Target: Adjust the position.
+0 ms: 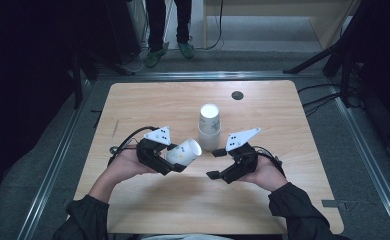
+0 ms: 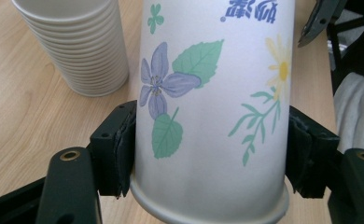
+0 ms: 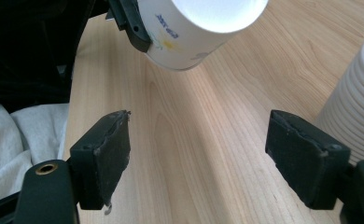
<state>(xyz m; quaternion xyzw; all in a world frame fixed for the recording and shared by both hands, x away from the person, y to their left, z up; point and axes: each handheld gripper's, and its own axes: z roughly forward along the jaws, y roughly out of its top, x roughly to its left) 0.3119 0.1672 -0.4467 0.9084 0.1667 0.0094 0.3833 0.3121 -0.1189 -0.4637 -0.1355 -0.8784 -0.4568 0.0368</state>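
the left tool (image 1: 169,162) sits at the near left of the pale, wood-grain table (image 1: 148,100), its black padded jaws clamped on a paper cup (image 1: 184,152) lying sideways, mouth toward the right. in the left gripper view the cup (image 2: 208,116) is smooth, white and tapered with a rolled rim, printed with a purple flower, green leaves and a yellow daisy. just beyond, mid-table, stands an upright stack of cups (image 1: 209,127), ribbed by its nested rims. to the right, the right tool (image 1: 216,163) has its jaws spread apart with nothing between them, only bare table.
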